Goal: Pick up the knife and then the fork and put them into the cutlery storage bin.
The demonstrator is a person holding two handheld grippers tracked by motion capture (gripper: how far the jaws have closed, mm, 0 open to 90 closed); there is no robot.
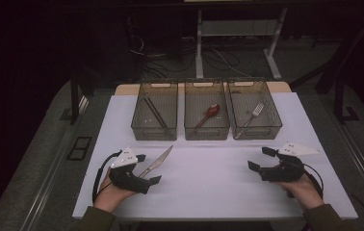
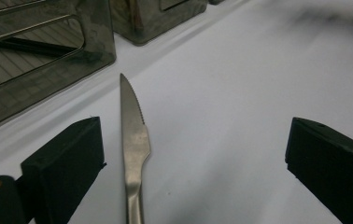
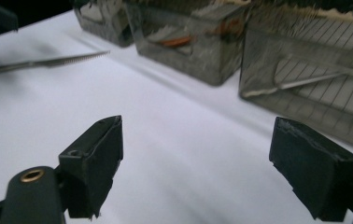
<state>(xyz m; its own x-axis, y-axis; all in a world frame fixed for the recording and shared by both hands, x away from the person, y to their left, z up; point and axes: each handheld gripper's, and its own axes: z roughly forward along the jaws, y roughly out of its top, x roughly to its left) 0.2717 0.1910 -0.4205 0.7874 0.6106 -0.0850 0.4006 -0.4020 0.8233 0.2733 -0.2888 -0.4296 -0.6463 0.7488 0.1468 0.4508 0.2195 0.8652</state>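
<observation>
Silver knife [image 1: 157, 162] on white table cover [image 1: 209, 178]; 3 smoky grey bins [image 1: 207, 115], middle holding red spoon [image 1: 210, 113]; black grippers.

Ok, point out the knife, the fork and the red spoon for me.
knife [image 2: 135, 140]: left gripper view, on the blade where it widens toward the handle.
fork [image 1: 253, 113]: high view, on its neck, in the right-hand bin.
red spoon [image 1: 212, 110]: high view, on its bowl, in the middle bin.

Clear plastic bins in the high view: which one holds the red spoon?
The middle clear plastic bin holds the red spoon; the left bin holds dark chopsticks, the right bin a metal fork.
</observation>
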